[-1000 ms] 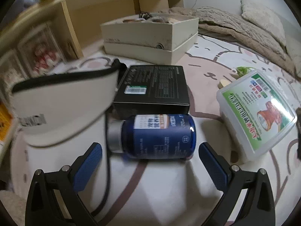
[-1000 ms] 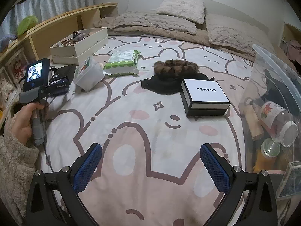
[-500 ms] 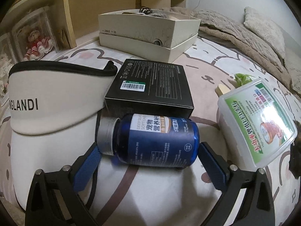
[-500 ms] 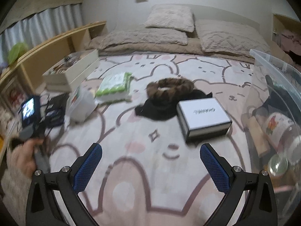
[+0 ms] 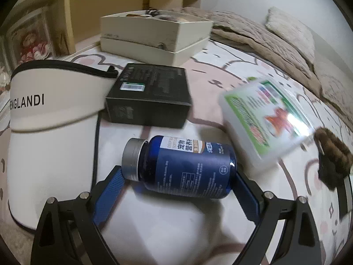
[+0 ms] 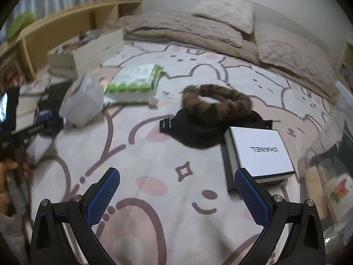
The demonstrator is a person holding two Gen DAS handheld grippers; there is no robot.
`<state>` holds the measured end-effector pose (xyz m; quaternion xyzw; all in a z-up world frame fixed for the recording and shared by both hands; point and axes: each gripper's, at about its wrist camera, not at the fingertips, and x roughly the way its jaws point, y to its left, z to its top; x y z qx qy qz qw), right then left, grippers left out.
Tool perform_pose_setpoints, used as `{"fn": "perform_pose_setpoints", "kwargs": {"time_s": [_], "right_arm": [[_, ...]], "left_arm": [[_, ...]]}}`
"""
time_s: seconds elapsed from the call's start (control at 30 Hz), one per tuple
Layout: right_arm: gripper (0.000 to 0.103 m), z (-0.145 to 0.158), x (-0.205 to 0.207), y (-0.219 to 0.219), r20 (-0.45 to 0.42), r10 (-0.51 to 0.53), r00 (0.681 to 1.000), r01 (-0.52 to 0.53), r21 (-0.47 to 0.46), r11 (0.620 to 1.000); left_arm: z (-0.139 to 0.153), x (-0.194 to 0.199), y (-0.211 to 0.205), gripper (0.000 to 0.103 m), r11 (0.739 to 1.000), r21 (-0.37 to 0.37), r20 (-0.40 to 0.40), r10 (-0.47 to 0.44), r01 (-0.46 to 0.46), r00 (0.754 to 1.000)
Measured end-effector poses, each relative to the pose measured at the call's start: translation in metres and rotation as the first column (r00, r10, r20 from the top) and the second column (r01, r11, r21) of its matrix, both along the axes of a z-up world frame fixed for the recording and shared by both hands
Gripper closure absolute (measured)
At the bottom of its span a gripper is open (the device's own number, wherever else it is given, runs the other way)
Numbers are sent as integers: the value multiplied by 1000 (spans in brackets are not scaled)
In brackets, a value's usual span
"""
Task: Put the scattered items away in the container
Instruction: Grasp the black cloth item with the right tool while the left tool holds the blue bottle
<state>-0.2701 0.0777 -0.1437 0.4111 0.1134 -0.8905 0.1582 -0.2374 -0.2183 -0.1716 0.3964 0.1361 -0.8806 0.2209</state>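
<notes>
Blue pads frame my left gripper [image 5: 177, 184], and between them lies the blue bottle [image 5: 187, 167] on its side, grey cap toward nine o'clock, base toward three o'clock. My left fingers [image 5: 109, 193] press against cap and base, so I read the gripper as pinching the bottle lengthwise, and the shadow beneath suggests it sits just above the bedspread [image 5: 167, 227]. At twelve o'clock from the bottle rests a black box [image 5: 150, 95]; at ten o'clock a white visor [image 5: 47, 97] lettered ENGLANDI; at two o'clock a blurred plastic tub [image 5: 267, 119] with a green label. Farther off at twelve o'clock sits a cream box [image 5: 154, 37]. My right gripper [image 6: 177, 196] hangs spread wide over the patterned bedspread with nothing between its pads. From it, a white CHANEL box [image 6: 260, 154] lies at one o'clock, its near corner just behind the right pad; a brown fur band [image 6: 217, 102] on a black garment [image 6: 194, 130] is at twelve o'clock, a green wipes pack [image 6: 136, 81] at eleven. At three o'clock stands the clear container [image 6: 339, 154], already holding several things too blurred to name.
</notes>
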Motion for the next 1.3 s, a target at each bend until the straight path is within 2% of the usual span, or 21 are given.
{"fn": "perform_pose_setpoints", "kwargs": {"time_s": [0.23, 0.3, 0.33, 0.47, 0.6, 0.7, 0.8, 0.83, 0.87, 0.93, 1.07, 1.13, 1.2, 1.3], "right_arm": [[0, -19, -16, -21, -74, 63, 995, -52, 141, 989], [4, -22, -24, -26, -99, 80, 992, -61, 181, 982], [10, -25, -28, -29, -109, 87, 990, -63, 209, 976], [24, -40, -46, -41, -128, 111, 986, -60, 346, 936], [24, -58, -57, -49, -128, 137, 982, -67, 442, 894], [25, -71, -65, -53, -118, 148, 982, -70, 499, 864], [26, -77, -73, -58, -144, 169, 975, -64, 544, 837], [32, -78, -77, -60, -154, 169, 974, -55, 558, 828], [38, -81, -82, -61, -151, 166, 975, -52, 567, 822], [40, -83, -90, -62, -144, 160, 977, -52, 563, 825], [74, -83, -91, -65, -119, 161, 980, -74, 534, 842], [82, -82, -85, -66, -117, 166, 979, -82, 519, 851], [92, -76, -76, -62, -99, 169, 981, -105, 465, 879], [95, -67, -61, -54, -56, 168, 984, -137, 359, 923]], "left_arm": [[5, 15, 38, 8, 994, -29, -1, -109, 109, 994], [6, 19, 49, 8, 988, -45, 6, -149, 149, 989], [6, 20, 54, 8, 985, -51, 7, -165, 166, 986], [8, 24, 74, 8, 968, -61, 4, -242, 242, 970], [1, 19, 87, 8, 955, -71, 20, -287, 287, 958], [-2, 19, 90, 8, 954, -75, 26, -288, 289, 957], [-2, 19, 88, 8, 956, -58, 18, -287, 287, 958], [-3, 19, 88, 8, 957, -51, 15, -286, 286, 958], [-3, 19, 87, 8, 957, -46, 13, -286, 286, 958], [-4, 19, 86, 8, 958, -39, 8, -286, 286, 958], [-4, 19, 83, 8, 957, -26, -2, -288, 288, 958], [-4, 19, 81, 8, 957, -16, -7, -289, 288, 957], [-3, 20, 80, 8, 957, -11, -10, -289, 289, 957], [-3, 20, 80, 8, 957, -11, -10, -290, 289, 957]]}}
